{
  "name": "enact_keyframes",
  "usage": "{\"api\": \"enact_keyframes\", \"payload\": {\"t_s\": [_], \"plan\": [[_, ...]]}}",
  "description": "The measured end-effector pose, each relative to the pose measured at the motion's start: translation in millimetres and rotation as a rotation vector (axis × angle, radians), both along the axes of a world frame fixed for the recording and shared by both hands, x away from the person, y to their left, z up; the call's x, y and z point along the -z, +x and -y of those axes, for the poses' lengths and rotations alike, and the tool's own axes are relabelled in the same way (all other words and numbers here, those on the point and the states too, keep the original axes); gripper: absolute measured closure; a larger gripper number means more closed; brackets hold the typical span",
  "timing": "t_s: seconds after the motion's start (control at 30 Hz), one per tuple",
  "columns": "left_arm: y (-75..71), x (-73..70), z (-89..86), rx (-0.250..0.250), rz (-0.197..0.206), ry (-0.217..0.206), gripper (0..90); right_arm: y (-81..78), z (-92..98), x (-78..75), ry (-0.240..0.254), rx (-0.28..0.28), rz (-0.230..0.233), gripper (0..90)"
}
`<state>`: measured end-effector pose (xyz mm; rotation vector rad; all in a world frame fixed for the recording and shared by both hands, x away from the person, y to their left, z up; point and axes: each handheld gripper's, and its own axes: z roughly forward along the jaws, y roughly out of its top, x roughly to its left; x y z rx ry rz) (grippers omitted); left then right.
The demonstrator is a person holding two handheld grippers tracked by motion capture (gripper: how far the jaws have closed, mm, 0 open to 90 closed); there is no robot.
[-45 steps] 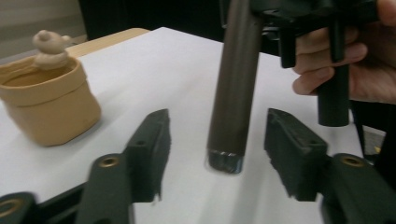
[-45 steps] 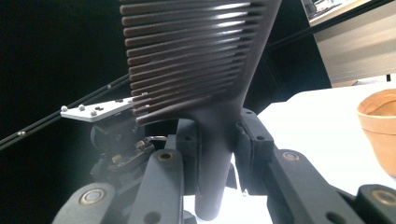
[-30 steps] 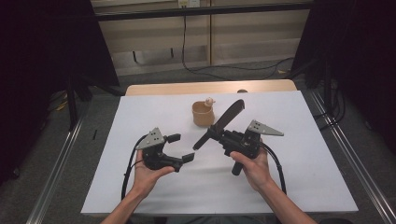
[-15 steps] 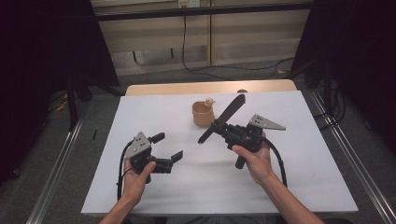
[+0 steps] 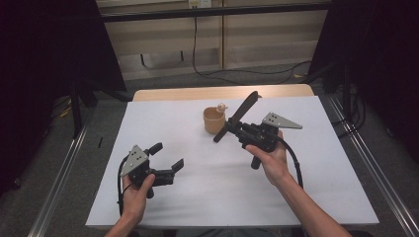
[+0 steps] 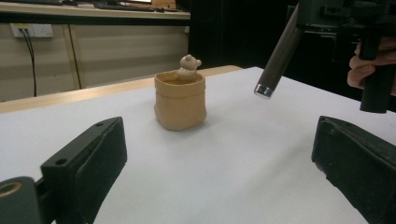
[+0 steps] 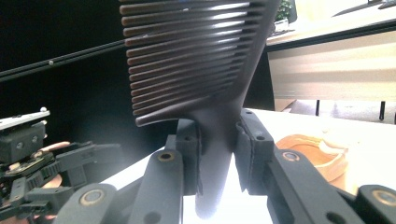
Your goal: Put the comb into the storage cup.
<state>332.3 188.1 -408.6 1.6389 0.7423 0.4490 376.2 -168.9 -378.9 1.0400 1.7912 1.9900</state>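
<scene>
A dark wide-tooth comb (image 5: 244,109) is clamped at its neck in my right gripper (image 5: 236,127), teeth end pointing up and away and the handle tip slanting down to the left. The right gripper view shows the comb (image 7: 196,60) standing between the pads of the right gripper (image 7: 217,149). Just left of it stands a small tan cup (image 5: 214,121) with a little bear figure (image 5: 222,106) at its rim. My left gripper (image 5: 168,156) is held low at the front left, open and holding nothing. Between its jaws, the left gripper view shows the cup (image 6: 180,102) and the comb handle (image 6: 278,56).
A white sheet covers the table (image 5: 296,197), with a wooden strip (image 5: 222,92) along the far edge. Metal rails (image 5: 59,187) run along the floor on both sides. Cables (image 5: 197,49) hang against the panelled wall behind.
The left hand has carried its open gripper left, away from the right one. The right hand with the comb has drifted a little to the right and farther back.
</scene>
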Motion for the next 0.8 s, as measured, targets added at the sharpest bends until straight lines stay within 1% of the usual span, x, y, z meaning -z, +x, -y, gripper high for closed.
{"api": "enact_keyframes", "payload": {"t_s": [0.13,0.17,0.23,0.27,0.33,0.4,0.47,0.5,0.57,0.6,0.67,0.73,0.8], "plan": [[-4.7,1.2,-3.6,-0.008,0.015,-0.006,2.5,2.9,0.3,-0.1,-0.022,0.007,0.005,72.6],[-5.7,1.2,-5.5,-0.005,0.015,-0.008,2.0,3.8,0.4,-0.4,-0.024,0.011,0.007,72.6],[-7.9,2.5,-8.4,-0.016,0.017,-0.01,1.7,6.6,1.6,-1.5,-0.021,0.015,0.009,72.6],[-8.0,3.4,-10.3,-0.008,0.024,0.002,1.6,8.4,1.7,-2.6,-0.026,0.02,0.015,72.5],[-9.3,7.3,-12.0,-0.015,0.039,0.02,1.1,11.1,1.4,-3.9,-0.035,0.021,0.016,72.6],[-8.3,11.7,-14.2,-0.037,0.033,0.027,1.6,14.2,0.2,-4.3,-0.04,0.025,0.018,72.6],[-8.6,13.8,-16.4,-0.056,-0.002,-0.002,1.9,16.8,-0.8,-5.4,-0.05,0.029,0.019,72.6],[-9.1,14.2,-17.4,-0.053,-0.005,-0.002,1.9,18.1,-1.0,-6.1,-0.05,0.032,0.023,72.6],[-11.4,13.6,-17.8,-0.049,-0.009,0.007,1.9,20.0,-0.7,-7.6,-0.048,0.033,0.026,72.6],[-12.9,13.0,-18.1,-0.045,-0.009,0.002,1.9,21.0,-0.6,-8.2,-0.053,0.038,0.033,72.5],[-16.0,11.4,-19.7,-0.054,0.004,0.002,1.9,22.5,-0.5,-9.5,-0.064,0.043,0.036,72.6],[-17.9,11.0,-21.5,-0.058,-0.001,-0.028,1.9,24.2,-0.3,-10.6,-0.071,0.049,0.041,72.5],[-18.4,11.4,-23.5,-0.069,0.009,-0.023,2.0,26.4,-0.3,-12.1,-0.077,0.052,0.045,72.6]]}}
